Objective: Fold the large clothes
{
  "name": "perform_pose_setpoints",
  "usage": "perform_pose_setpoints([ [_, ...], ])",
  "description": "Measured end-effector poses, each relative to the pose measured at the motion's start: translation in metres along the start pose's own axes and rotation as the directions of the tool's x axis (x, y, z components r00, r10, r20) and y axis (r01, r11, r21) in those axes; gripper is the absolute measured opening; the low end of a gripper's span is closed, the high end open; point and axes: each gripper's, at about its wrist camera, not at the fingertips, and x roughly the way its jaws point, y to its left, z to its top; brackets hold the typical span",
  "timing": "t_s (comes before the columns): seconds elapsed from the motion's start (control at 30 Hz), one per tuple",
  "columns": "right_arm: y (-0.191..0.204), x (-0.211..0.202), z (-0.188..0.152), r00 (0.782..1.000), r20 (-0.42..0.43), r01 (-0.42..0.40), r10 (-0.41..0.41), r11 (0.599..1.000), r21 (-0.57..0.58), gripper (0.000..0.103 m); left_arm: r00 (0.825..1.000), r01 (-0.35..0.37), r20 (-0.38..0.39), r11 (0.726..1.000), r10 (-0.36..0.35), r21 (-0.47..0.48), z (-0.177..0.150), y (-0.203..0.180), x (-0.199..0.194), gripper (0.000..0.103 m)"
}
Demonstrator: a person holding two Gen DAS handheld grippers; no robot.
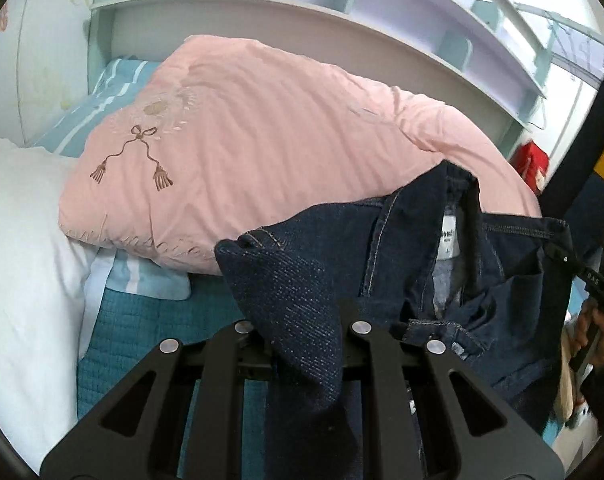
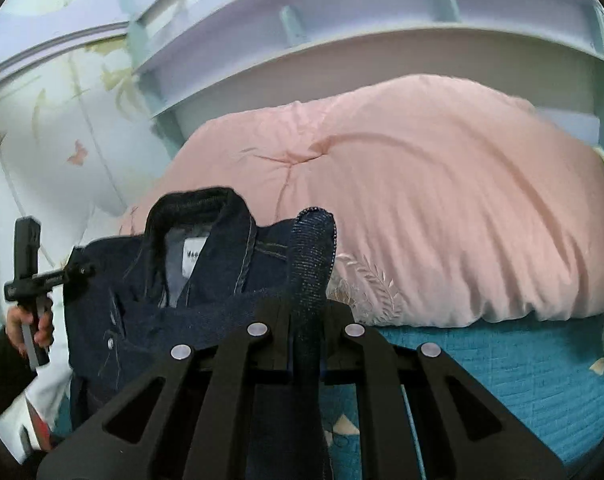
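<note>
A dark blue denim jacket [image 1: 401, 264] hangs stretched between my two grippers above the bed, its collar and white neck label [image 1: 447, 240] facing me. My left gripper [image 1: 302, 320] is shut on one shoulder of the jacket, and denim bunches out over its fingers. My right gripper [image 2: 307, 312] is shut on the other shoulder [image 2: 311, 252], with a fold of denim standing up between its fingers. The jacket's collar [image 2: 198, 204] also shows in the right wrist view. Each gripper appears at the edge of the other's view, the right one [image 1: 597, 280] and the left one [image 2: 34, 272].
A folded pink quilt [image 1: 242, 140] lies across the bed behind the jacket. A white pillow [image 1: 18, 260] is at the left. A teal bedspread [image 2: 501, 380] covers the mattress. Pale shelves [image 1: 302, 8] line the wall above the bed.
</note>
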Motion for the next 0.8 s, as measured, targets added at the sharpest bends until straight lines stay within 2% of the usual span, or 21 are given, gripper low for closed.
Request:
perform_pose_setpoints([
  [0.17, -0.001, -0.021, -0.030, 1.000, -0.001, -0.026, 0.026, 1.000, 0.003, 0.007, 0.999, 0.052, 0.011, 0.999, -0.052, -0.003, -0.027, 0.005, -0.024, 0.015],
  [0.57, 0.039, -0.101, -0.094, 0.998, -0.042, -0.044, 0.044, 0.999, -0.012, 0.008, 0.997, 0.066, -0.035, 0.998, -0.066, 0.001, -0.110, -0.009, -0.094, 0.015],
  [0.8, 0.054, -0.137, -0.149, 0.990, -0.136, -0.023, 0.024, 1.000, 0.009, 0.009, 0.990, 0.060, -0.129, 0.998, -0.061, -0.010, -0.184, -0.016, -0.120, 0.016],
])
